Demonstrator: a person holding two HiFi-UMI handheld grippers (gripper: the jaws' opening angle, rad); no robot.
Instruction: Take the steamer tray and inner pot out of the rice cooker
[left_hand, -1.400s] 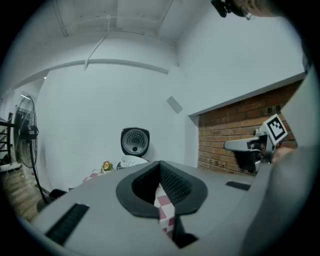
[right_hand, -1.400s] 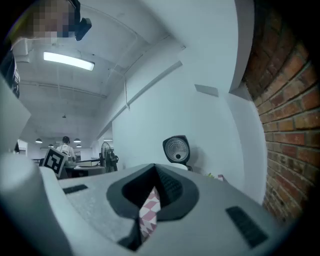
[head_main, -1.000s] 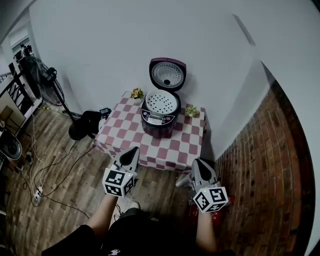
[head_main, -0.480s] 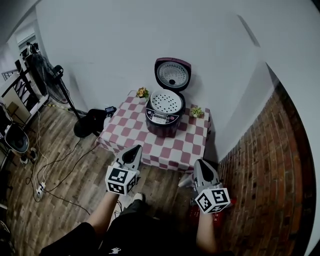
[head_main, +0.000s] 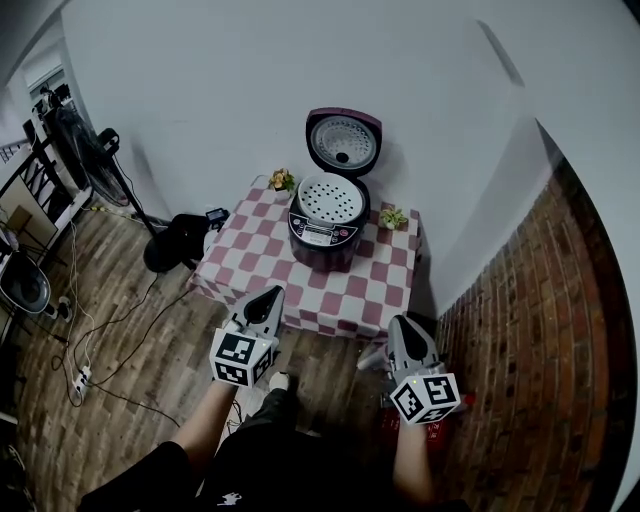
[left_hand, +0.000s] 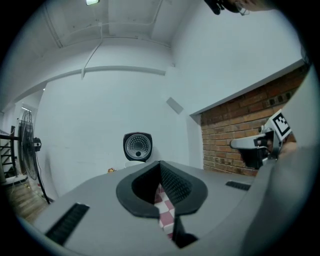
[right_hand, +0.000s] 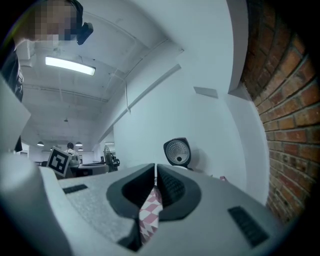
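Overhead, from the head view, a white wall (head_main: 200, 100) is seen filling the upper part of the scene, with a wood-plank floor (head_main: 120, 370) below it at the left and a red brick wall (head_main: 530, 350) along the right side. Against the white wall a small table (head_main: 262, 262) is set, covered by a red-and-white checked cloth. Near the back of the table a dark rice cooker (head_main: 320, 240) is placed, its round lid (head_main: 343, 142) raised upright behind it. Inside the cooker's open top the pale, perforated steamer tray (head_main: 329, 200) is seated; the inner pot is hidden beneath it and cannot be made out. At the far left of the room a standing fan (head_main: 95, 150) is seen, and a black object (head_main: 180, 240) lies on the floor just beside the table's left edge. At the bottom, two forearms are stretched forward, each with a gripper held short of the table's near edge and well apart from the cooker. The left gripper (head_main: 268, 296) is pointed toward the table, and in its own view its jaws are pressed together with nothing between them. The right gripper (head_main: 400, 325) is held likewise, its jaws also brought together and empty. A black-and-white marker cube is carried on each gripper. Two small potted plants are set on the table, one (head_main: 282, 180) to the left of the cooker and one (head_main: 392, 218) to its right.
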